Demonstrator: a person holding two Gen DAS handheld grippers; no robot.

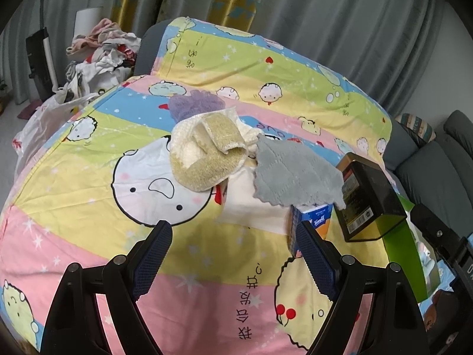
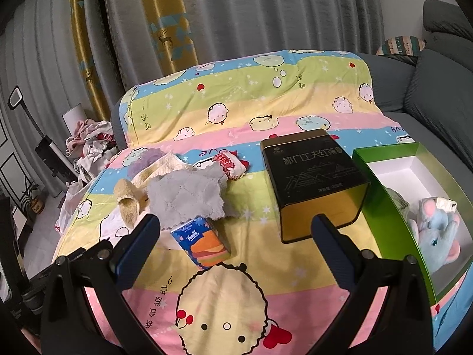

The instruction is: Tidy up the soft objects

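Note:
A grey cloth (image 1: 292,174) (image 2: 189,195) lies on the cartoon bedsheet beside a beige bath mitt (image 1: 207,151) (image 2: 128,201) and a purple mesh puff (image 1: 195,103) (image 2: 145,158). A blue tissue pack (image 1: 310,227) (image 2: 204,244) lies just below the cloth. A green box (image 2: 381,204) on the right holds a blue plush elephant (image 2: 437,230). My left gripper (image 1: 233,236) is open and empty, hovering short of the pile. My right gripper (image 2: 236,230) is open and empty, above the sheet between the tissue pack and a black tin.
A black and gold tin (image 2: 313,180) (image 1: 366,198) stands between the pile and the green box. A small red-and-white packet (image 2: 232,165) lies behind the cloth. A heap of clothes (image 1: 100,56) sits off the bed at left. A grey sofa (image 2: 437,71) is at right.

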